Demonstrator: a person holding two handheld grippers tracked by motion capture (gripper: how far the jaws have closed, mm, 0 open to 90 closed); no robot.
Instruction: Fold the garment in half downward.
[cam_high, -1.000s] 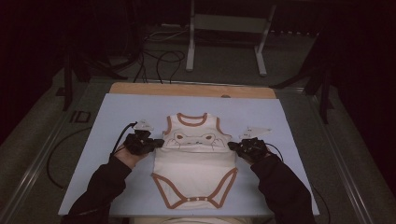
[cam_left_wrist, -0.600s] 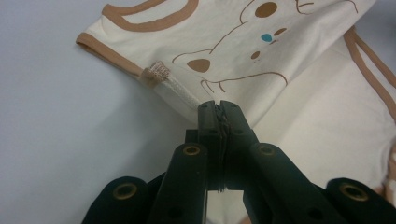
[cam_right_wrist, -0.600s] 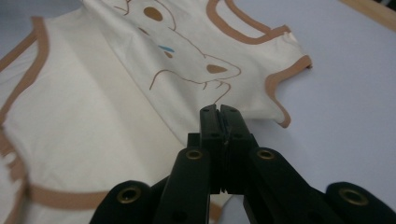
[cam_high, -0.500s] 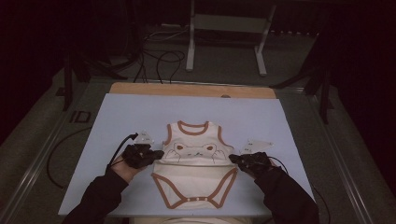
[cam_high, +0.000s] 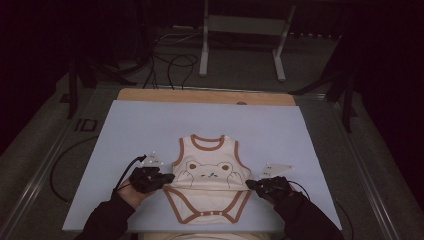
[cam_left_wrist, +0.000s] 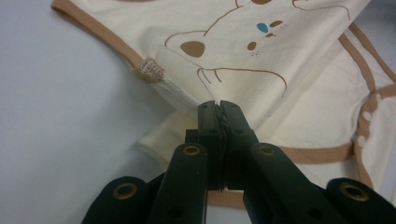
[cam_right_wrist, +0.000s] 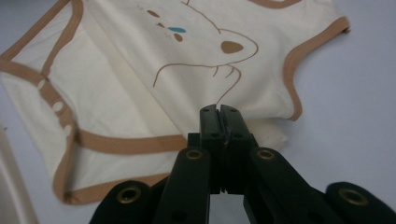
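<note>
A cream baby bodysuit (cam_high: 207, 170) with brown trim and a bear print lies on the pale blue table (cam_high: 145, 125), near its front edge. Its upper part is folded down over the lower, snap-fastened part. My left gripper (cam_high: 170, 177) is shut on the bodysuit's left side edge; in the left gripper view the jaws (cam_left_wrist: 218, 105) pinch the cloth (cam_left_wrist: 261, 51) just below the armhole. My right gripper (cam_high: 248, 184) is shut on the right side edge, and the right gripper view shows the fabric (cam_right_wrist: 140, 93) clamped between its jaws (cam_right_wrist: 218, 109).
A wooden strip (cam_high: 205, 96) runs along the table's far edge. Behind it stand a metal frame (cam_high: 240, 30) and loose cables (cam_high: 170, 62) on the dark floor. Bare table surface lies left, right and beyond the bodysuit. The person's dark sleeves (cam_high: 107, 220) come in at the bottom.
Both grippers have drawn toward the person, each still gripping a side edge. The bodysuit's upper part has slid down with them over its lower part.
</note>
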